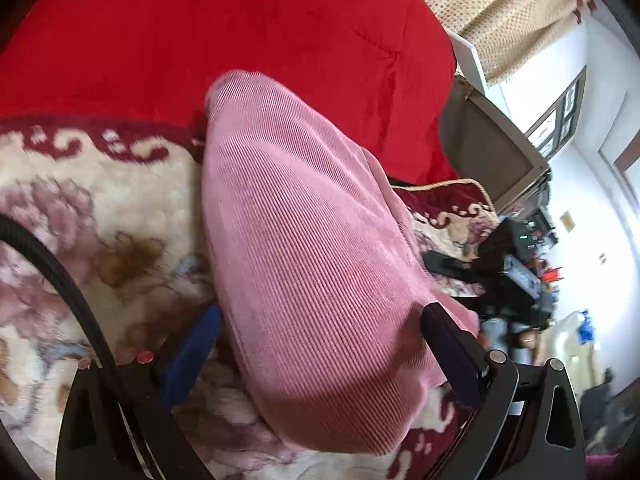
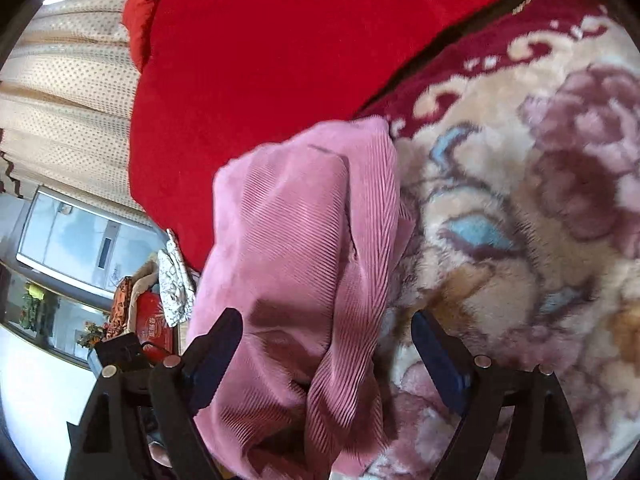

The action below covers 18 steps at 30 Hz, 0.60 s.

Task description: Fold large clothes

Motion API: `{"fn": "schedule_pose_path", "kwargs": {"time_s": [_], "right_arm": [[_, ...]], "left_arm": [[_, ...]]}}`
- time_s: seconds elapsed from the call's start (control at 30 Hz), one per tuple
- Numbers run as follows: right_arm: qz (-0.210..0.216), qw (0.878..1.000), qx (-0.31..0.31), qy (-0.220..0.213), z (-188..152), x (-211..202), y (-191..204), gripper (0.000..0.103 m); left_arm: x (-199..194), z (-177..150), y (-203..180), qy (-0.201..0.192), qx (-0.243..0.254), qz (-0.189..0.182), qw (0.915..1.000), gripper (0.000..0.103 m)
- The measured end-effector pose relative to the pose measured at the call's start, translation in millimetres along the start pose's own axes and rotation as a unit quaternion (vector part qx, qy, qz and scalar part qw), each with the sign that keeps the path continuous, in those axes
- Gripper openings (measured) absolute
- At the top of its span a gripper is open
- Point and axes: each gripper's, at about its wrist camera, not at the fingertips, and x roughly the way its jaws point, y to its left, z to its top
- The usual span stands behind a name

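A pink ribbed garment lies on a floral plush blanket on the bed, stretching away from me. My left gripper is open, its two fingers standing wide on either side of the garment's near end. In the right wrist view the same pink garment is bunched and creased. My right gripper is open too, with the cloth lying between its spread fingers. Neither gripper pinches the fabric.
A red quilt lies at the far side of the bed, also in the right wrist view. Dotted beige curtains hang beyond. A dark headboard or cabinet and room clutter stand at the left view's right side.
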Motion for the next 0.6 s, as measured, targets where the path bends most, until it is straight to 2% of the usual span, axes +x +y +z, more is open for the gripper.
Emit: {"fn": "schedule_pose_path", "kwargs": {"time_s": [0.13,0.23,0.37,0.5,0.6], "right_arm": [[0.013,1.0,-0.002,0.0,3,14,0,0.094],[0.045,0.999,-0.016,0.004,6,27,6,0.094],[0.066,0.997,-0.031,0.01,11,45,15,0.094],[0.05,0.997,-0.055,0.013,11,57,25,0.092],[0.034,0.997,-0.063,0.006,8,62,32,0.082]], "left_arm": [[10,1,7,0.022,-0.022,-0.027,0.9991,0.1],[16,4,13,0.039,-0.039,-0.048,0.9973,0.101],[24,7,17,0.057,-0.043,-0.062,0.9955,0.102],[31,7,20,0.063,-0.056,-0.073,0.9937,0.102],[31,7,19,0.054,-0.062,-0.071,0.9941,0.101]]}}
